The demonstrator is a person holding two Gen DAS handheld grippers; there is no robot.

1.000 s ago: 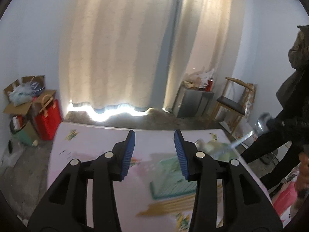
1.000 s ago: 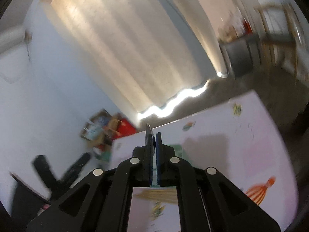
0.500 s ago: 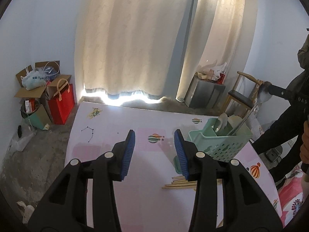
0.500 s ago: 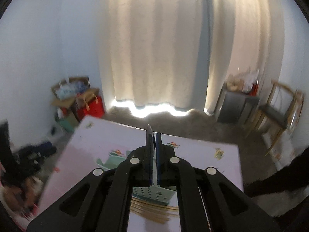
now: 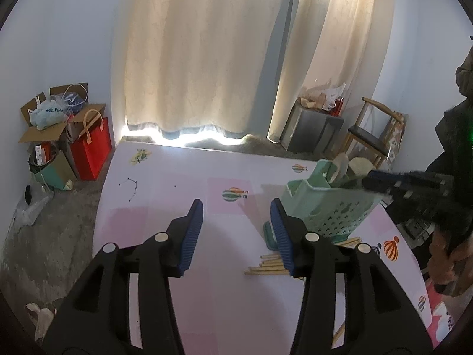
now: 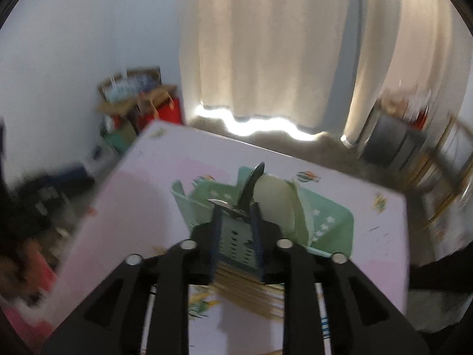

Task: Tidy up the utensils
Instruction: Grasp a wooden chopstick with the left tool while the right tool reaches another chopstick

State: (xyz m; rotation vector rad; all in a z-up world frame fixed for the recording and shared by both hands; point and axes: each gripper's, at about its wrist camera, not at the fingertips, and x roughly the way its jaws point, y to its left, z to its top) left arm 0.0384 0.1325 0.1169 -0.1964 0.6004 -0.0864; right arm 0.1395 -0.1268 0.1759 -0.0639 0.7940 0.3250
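A mint green perforated basket (image 5: 331, 207) stands on the pink table (image 5: 165, 195) and holds several utensils. My left gripper (image 5: 236, 224) is open and empty, its blue pads low over the table just left of the basket. Wooden chopsticks (image 5: 269, 266) lie on the table under its right finger. My right gripper (image 6: 236, 210) hovers over the basket (image 6: 236, 236), and its jaws are opening. A dark spoon handle (image 6: 251, 183) leans out of the basket just past the tips, and the pads do not press on it. From the left wrist view, the right gripper (image 5: 374, 182) reaches in over the basket rim.
A green mat (image 6: 334, 222) lies under the basket, with more chopsticks (image 6: 251, 287) at its near side. A person's hand (image 5: 443, 257) and dark sleeve are at the table's right edge. Beyond the table stand a wooden chair (image 5: 372, 136), a grey cabinet (image 5: 313, 130) and red bags (image 5: 91, 151).
The right gripper swung round over the basket, and its jaws, shut on a thin handle before, now stand apart. The left gripper sank toward the table and its jaws widened slightly.
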